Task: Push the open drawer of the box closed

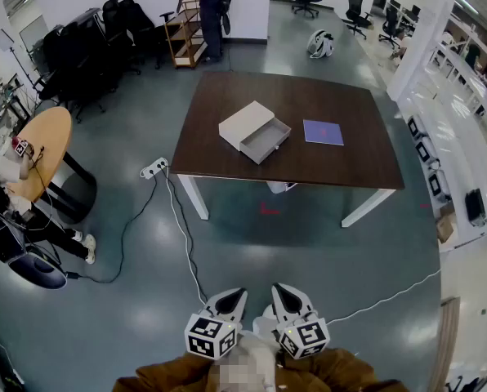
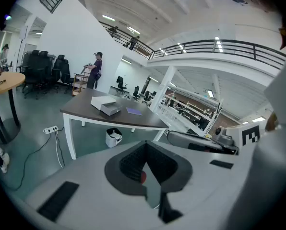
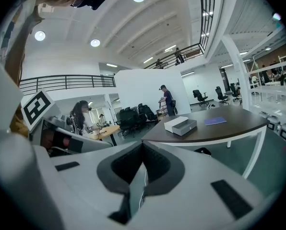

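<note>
A white box (image 1: 246, 123) lies on the dark brown table (image 1: 341, 166), and its grey drawer (image 1: 265, 140) is pulled out toward the table's front right. Both grippers are held low and close to the person's body, far from the table. My left gripper (image 1: 236, 295) and right gripper (image 1: 281, 290) each have their jaws pressed together with nothing between them. The left gripper view shows the box (image 2: 104, 104) small and distant beyond the shut jaws. In the right gripper view the box (image 3: 180, 124) also sits far off, drawer open.
A purple sheet (image 1: 323, 131) lies on the table to the right of the box. A power strip (image 1: 154, 167) and cables run across the floor before the table. A white bin (image 2: 113, 137) stands under it. A round orange table (image 1: 43, 149), chairs and people are at the left.
</note>
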### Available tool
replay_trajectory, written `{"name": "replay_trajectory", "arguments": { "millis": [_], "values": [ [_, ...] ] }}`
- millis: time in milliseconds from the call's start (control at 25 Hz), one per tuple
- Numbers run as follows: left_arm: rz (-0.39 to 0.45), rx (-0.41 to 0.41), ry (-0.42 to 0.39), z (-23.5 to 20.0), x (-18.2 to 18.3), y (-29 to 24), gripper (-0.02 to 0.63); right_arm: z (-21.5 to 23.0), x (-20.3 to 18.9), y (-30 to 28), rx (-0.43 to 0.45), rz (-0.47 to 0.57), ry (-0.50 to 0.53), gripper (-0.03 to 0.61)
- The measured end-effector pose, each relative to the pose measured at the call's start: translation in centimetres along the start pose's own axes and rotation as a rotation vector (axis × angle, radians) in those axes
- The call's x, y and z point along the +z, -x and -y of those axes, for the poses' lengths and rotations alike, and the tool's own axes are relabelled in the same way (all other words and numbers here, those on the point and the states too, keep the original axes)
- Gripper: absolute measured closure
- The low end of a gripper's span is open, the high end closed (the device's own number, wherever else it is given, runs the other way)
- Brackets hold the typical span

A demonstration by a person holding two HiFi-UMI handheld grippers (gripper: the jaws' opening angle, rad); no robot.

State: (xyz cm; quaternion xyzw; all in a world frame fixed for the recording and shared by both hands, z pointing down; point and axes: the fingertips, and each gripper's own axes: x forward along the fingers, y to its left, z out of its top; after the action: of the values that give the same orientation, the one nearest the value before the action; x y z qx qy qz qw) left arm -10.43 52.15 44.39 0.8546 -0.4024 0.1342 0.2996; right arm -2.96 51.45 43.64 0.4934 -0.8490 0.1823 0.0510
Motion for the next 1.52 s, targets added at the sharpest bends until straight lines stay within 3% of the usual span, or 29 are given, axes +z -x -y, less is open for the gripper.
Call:
{"name": "replay_trajectory", "arguments": {
  "millis": [240,680,1080,1520],
  "values": [
    [0.013,0.008,0.008,0.1,-0.1,0.0,0.609,-0.3,-1.1,-0.1,0.019,-0.038,-0.062,0.574],
    [-0.011,-0.002,0.012,1.7,-1.0,-0.8,0.607,1.0,-0.7,1.5,0.026,0.003,-0.113,0.572],
    [-0.016,0.02,0.019,4.2,-1.1,-3.8,0.607,6.0,-0.9,3.0,0.028,0.013,-0.163,0.572],
    [-0.022,0.093,0.082,4.4,-1.0,-6.5,0.609,10.1,-2.1,2.8,0.038,-0.054,-0.215,0.572]
  ]
}}
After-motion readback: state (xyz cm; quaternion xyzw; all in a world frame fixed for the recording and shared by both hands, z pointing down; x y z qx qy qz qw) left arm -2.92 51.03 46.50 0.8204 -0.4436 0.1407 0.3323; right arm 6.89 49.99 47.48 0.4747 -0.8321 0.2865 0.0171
